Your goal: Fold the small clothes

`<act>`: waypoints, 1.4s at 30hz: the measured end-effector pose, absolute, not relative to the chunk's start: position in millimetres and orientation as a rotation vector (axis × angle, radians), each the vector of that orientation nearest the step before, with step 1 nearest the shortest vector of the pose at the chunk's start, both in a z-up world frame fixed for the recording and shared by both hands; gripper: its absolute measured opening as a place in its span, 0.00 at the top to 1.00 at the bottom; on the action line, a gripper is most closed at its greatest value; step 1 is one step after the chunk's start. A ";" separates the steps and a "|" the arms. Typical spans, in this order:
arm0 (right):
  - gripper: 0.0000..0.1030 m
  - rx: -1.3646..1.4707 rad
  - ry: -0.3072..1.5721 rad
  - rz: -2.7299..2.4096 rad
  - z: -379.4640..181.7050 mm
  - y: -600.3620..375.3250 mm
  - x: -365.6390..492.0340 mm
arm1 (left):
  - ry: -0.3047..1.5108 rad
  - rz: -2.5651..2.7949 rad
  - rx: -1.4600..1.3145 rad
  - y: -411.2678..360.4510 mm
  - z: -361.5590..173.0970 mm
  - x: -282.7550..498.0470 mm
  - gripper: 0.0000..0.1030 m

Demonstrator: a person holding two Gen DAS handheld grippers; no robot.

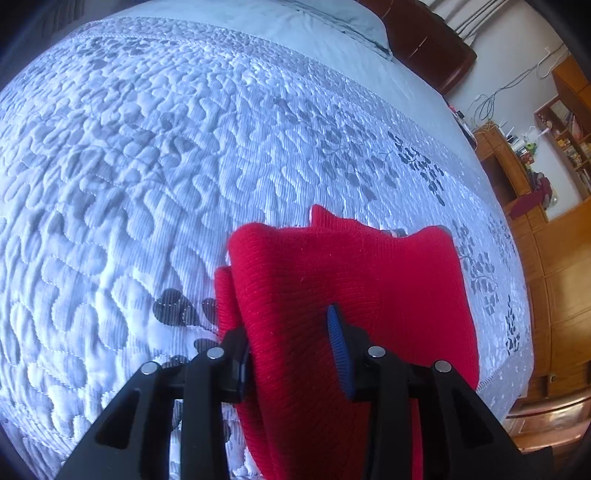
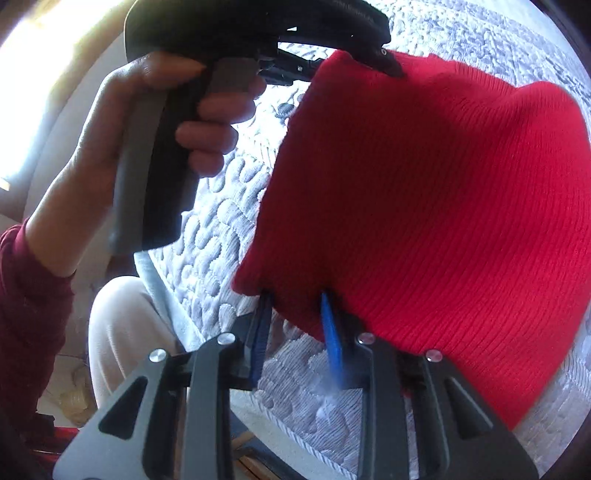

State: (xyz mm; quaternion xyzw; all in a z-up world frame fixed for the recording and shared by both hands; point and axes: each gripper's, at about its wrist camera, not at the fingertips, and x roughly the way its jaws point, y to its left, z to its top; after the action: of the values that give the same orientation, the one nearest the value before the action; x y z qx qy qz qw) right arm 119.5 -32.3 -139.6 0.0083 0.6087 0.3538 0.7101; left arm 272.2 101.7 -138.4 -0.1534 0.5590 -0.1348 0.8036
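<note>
Straddling a fold of the red rib-knit garment (image 1: 354, 280), the left gripper (image 1: 291, 343) has its blue ribbed pads partly spread; the cloth runs up between them, against the left pad, while the right pad (image 1: 338, 343) stands edge-on with a sliver of knit before it, so whether it truly pinches I cannot tell. The right gripper (image 2: 295, 325) holds its pads a little apart at the garment's lower edge (image 2: 424, 192); the hem dips between them, yet the right pad (image 2: 330, 339) is blurred, and a firm pinch cannot be confirmed.

The garment hangs lifted between the two tools, its far part draping down toward the white quilted bedspread with grey leaf print (image 1: 147, 177), which fills the ground beneath.

Around the bed, the left wrist view alone shows a pale blue pillow (image 1: 332, 22) at the head, a dark red-brown headboard (image 1: 428, 44), loose cables on the wall and wooden shelving (image 1: 554, 155) crowded with small items at the right edge.

The right wrist view alone shows the person's left hand (image 2: 147, 122) wrapped round the black and grey pistol handle (image 2: 159, 177) of the other tool, a dark maroon sleeve (image 2: 26, 314) and a pale trouser leg (image 2: 122, 332) beside the mattress edge. That handle and hand block much of the bed's left side there, and the raised red knit hides most of the bedspread on the right
</note>
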 end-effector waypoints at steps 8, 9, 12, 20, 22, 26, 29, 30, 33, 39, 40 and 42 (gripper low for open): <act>0.58 0.173 1.278 0.600 -98.3 -135.5 138.4 | 1.059 -0.238 -0.255 111.0 -76.5 300.5 0.60; 0.57 0.193 1.283 0.561 -99.5 -149.9 141.3 | 1.064 -0.253 -0.237 105.1 -74.6 306.7 0.60; 0.54 0.256 1.316 0.495 -113.0 -183.2 147.9 | 1.126 -0.344 -0.170 73.7 -84.4 327.4 0.56; 0.52 0.325 1.351 0.461 -137.6 -215.6 143.7 | 1.287 -0.470 -0.053 21.1 -134.9 363.9 0.56; 0.51 0.335 1.355 0.455 -144.4 -222.7 145.5 | 1.306 -0.491 -0.009 13.7 -142.6 365.2 0.57; 0.50 0.351 1.359 0.463 -149.1 -228.7 151.1 | 1.323 -0.539 0.074 3.1 -151.8 357.8 0.83; 0.50 0.342 1.364 0.467 -152.6 -225.5 153.4 | 1.280 -0.552 0.117 0.6 -148.6 350.1 0.92; 0.50 0.341 1.369 0.464 -153.9 -224.9 153.8 | 1.259 -0.555 0.101 1.9 -143.4 348.8 0.92; 0.49 0.356 1.376 0.457 -157.7 -216.8 156.9 | 1.169 -0.472 0.025 17.5 -122.1 353.1 0.93; 0.48 0.346 1.371 0.456 -155.6 -211.4 155.7 | 1.213 -0.369 0.100 16.2 -135.5 359.2 0.92; 0.48 0.345 1.373 0.454 -155.2 -209.5 155.6 | 1.221 -0.367 0.131 9.6 -138.4 356.3 0.90; 0.48 0.346 1.383 0.453 -154.8 -207.1 153.4 | 1.222 -0.357 0.152 6.3 -138.7 349.3 0.87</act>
State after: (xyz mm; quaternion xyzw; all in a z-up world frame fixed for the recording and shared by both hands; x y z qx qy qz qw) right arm 153.4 -207.1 -154.8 0.1572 0.6287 0.2059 0.7332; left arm 349.3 6.3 -138.7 0.0707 0.5701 -0.1667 0.8014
